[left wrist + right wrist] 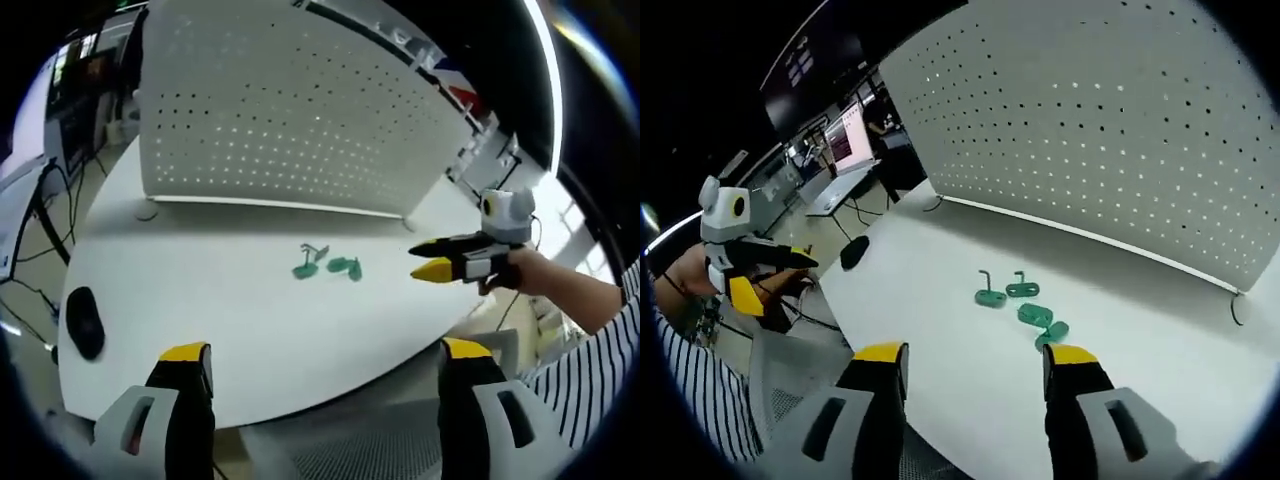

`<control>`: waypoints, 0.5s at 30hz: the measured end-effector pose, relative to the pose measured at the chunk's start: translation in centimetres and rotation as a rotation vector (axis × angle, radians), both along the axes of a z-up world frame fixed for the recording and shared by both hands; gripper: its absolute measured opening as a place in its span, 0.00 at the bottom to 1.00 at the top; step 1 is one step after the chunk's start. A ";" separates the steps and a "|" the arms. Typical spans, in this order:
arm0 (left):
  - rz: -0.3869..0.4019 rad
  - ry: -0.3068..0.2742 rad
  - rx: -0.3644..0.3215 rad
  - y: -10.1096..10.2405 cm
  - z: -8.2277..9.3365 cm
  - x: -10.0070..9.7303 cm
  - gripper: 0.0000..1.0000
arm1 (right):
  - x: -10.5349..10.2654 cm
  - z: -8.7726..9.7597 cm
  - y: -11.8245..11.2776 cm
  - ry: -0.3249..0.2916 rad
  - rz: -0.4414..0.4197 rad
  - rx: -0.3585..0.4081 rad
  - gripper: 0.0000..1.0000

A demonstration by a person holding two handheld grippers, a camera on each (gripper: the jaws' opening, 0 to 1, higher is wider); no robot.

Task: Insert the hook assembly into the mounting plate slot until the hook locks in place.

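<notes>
Green hook pieces (1020, 305) on smooth white table (940, 330).

A lab or open-plan office workspace: a white round-edged bench (250, 330) backed by a white perforated panel (1120, 120); a black computer mouse (84, 322) on the bench; cables trailing beside it; further back, desks with a lit monitor (852, 135) and a dark overhead screen (820, 55).

1. Hook parts (1020, 304) lie clustered mid-table (240, 330), before the upright perforated panel (290, 110).
2. A mouse (85, 322) sits near the table's edge, well apart from them.
</notes>
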State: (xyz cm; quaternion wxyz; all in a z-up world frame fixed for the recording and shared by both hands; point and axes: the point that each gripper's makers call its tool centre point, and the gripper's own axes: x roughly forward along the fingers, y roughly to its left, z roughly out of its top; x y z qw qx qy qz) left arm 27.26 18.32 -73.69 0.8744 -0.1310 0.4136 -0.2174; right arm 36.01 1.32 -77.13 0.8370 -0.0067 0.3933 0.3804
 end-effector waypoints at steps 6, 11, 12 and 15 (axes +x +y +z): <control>0.007 -0.004 -0.006 -0.3 0.1 0.1 0.95 | 0.9 -0.5 2.2 -0.021 0.083 -0.042 0.45; -0.006 0.007 -0.003 -0.7 -0.2 -0.2 0.95 | 1.7 -1.7 3.5 -0.026 0.148 -0.076 0.43; -0.006 0.008 -0.003 -0.6 -0.2 -0.2 0.95 | 2.0 -1.8 3.9 -0.050 0.170 -0.088 0.43; 0.001 0.011 0.000 -0.3 -0.2 -0.4 0.95 | 2.5 -2.0 4.5 -0.046 0.179 -0.080 0.42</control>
